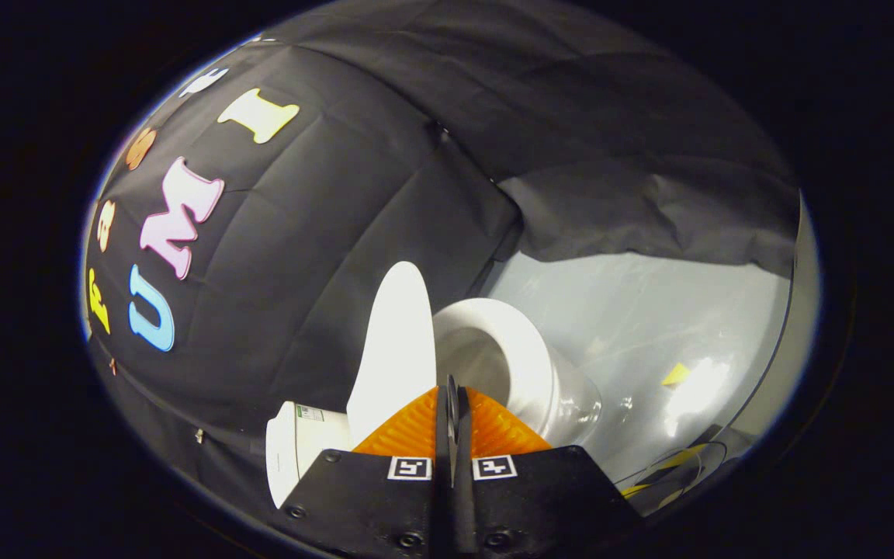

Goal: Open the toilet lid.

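A white toilet stands just beyond my fingers, seen tilted. Its lid (394, 341) is raised and stands upright, leaning back toward the tank (296, 446) against the black cloth wall. To the right of the lid the seat ring and open bowl (505, 361) show. My gripper (452, 388) is shut, its two fingers pressed together with nothing between them. The fingertips lie just in front of the lid's lower edge and the bowl's near rim; I cannot tell whether they touch.
Glossy grey floor (649, 326) spreads to the right of the toilet, with a small yellow scrap (676, 375) on it. Black cloth hangs over the back and drapes down on the right. Cables and a dark object (676, 470) lie near the floor's right edge.
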A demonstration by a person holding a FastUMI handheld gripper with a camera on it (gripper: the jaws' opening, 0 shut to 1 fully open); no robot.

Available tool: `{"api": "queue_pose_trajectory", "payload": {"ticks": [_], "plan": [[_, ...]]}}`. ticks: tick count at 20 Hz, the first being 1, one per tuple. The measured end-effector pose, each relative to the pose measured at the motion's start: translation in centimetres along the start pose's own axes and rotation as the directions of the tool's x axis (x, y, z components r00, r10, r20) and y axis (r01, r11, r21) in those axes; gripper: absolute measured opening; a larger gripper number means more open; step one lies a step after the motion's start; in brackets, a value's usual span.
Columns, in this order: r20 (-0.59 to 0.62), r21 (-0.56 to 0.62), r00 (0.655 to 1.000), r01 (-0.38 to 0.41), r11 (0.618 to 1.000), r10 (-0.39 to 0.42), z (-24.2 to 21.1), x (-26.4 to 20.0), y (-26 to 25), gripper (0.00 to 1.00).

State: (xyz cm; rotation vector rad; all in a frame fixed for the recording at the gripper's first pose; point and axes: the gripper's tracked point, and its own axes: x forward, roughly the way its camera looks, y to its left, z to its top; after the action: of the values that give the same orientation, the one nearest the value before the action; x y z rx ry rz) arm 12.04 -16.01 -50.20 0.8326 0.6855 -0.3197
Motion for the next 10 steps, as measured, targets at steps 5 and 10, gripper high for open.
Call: {"api": "queue_pose_trajectory", "payload": {"ticks": [5, 10], "plan": [[0.081, -0.150, 0.995, -0.043, 0.988, 0.056, 0.1, -2.3, 7.4, 0.05], [0.135, -0.270, 0.988, -0.037, 0.962, 0.076, -0.8, -4.1, 12.7, 0.05]]}}
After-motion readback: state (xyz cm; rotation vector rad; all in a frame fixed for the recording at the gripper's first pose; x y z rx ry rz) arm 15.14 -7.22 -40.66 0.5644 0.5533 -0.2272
